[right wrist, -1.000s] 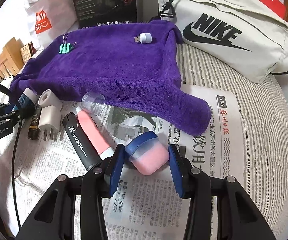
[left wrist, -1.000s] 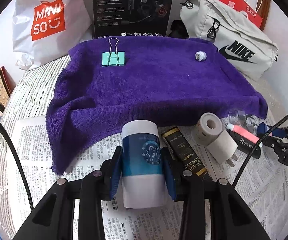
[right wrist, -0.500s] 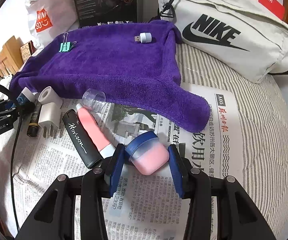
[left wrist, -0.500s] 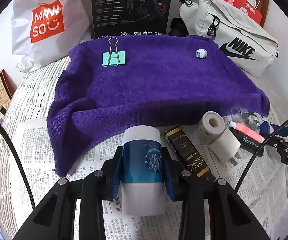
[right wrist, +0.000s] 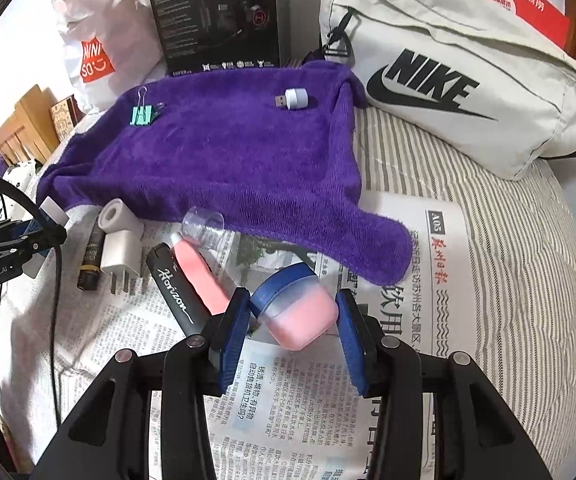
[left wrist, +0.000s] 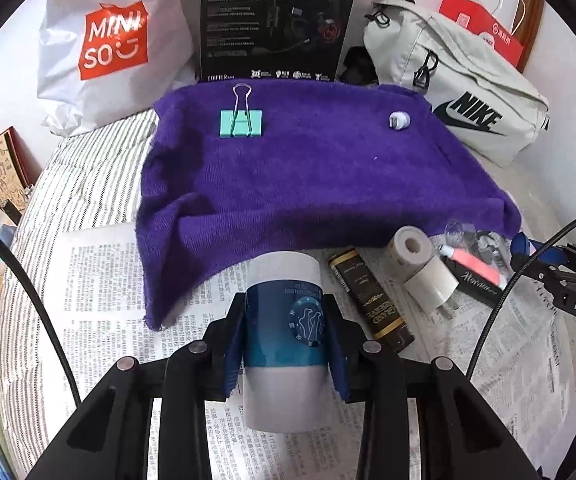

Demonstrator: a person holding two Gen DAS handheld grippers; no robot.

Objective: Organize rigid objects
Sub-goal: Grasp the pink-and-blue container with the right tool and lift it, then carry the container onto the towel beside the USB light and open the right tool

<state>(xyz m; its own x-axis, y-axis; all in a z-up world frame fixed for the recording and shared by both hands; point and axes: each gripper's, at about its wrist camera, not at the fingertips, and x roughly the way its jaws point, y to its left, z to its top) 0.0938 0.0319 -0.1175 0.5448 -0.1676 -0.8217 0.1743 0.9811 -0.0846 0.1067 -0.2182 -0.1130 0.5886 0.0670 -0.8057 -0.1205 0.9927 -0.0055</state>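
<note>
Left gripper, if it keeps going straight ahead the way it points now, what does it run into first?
Probably the near, drooping edge of the purple towel. The left gripper is shut on the white and blue cylindrical bottle, whose far end would reach it first. Height above the newspaper is unclear.

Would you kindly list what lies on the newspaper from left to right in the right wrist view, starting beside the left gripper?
Dark slim bottle → white charger plug → black Horizon pen → pink tube → pink jar with blue lid, between the right gripper fingers.
</note>
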